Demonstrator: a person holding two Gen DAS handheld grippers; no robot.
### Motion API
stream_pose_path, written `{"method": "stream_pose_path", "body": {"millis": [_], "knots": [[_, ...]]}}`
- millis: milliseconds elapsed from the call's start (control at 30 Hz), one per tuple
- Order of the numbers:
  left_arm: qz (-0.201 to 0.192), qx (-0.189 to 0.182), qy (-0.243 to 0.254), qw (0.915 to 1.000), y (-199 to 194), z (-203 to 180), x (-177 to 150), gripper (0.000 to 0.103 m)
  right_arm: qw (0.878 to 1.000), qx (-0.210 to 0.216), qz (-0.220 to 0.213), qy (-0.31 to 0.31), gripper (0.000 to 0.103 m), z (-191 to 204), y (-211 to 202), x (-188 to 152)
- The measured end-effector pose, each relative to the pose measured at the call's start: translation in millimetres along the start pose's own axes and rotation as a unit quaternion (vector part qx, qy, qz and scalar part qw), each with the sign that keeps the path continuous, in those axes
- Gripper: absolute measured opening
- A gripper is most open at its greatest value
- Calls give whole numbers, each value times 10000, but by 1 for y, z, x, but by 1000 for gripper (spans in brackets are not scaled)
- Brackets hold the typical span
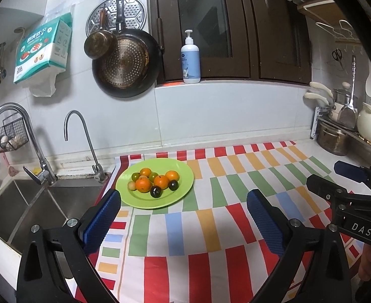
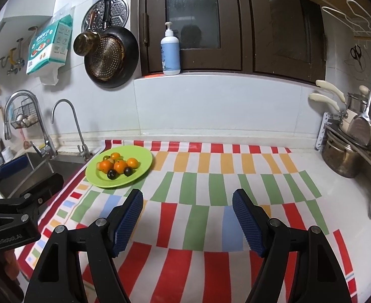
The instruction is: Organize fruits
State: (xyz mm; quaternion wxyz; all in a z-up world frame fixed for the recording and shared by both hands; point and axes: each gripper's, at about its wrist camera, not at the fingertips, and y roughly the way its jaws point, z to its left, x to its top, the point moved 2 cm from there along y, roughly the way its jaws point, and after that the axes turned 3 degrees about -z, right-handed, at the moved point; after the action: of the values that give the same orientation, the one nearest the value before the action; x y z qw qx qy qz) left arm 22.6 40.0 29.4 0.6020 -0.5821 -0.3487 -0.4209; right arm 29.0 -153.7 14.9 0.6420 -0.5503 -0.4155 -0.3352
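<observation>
1. Fruits (image 1: 155, 180) are waiting in a pile on the green plate (image 1: 183, 189), which is sitting on the striped cloth (image 1: 198, 227) beside the sink (image 1: 33, 202).
2. Nearest, the left gripper (image 1: 183, 214) is standing wide with nothing between its pads; the right gripper (image 2: 188, 217) is gaping too, also empty.
3. Both are hovering short of the plate, so the left one, being closer, is probably the better one to reach in.
4. Singling out an edge fruit, such as a dark one (image 1: 156, 191), is likely safest, since round pieces roll easily.
</observation>
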Motion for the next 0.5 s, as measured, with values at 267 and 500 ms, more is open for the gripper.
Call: {"method": "stream_pose_path", "body": {"millis": [267, 500], "knots": [[-46, 2, -15, 10000, -1, -3, 1, 103, 10000, -52, -17, 9, 74, -4, -3, 0], [-111, 4, 31, 9999, -2, -6, 3, 103, 10000, -64, 7, 25, 74, -6, -1, 0]]}}
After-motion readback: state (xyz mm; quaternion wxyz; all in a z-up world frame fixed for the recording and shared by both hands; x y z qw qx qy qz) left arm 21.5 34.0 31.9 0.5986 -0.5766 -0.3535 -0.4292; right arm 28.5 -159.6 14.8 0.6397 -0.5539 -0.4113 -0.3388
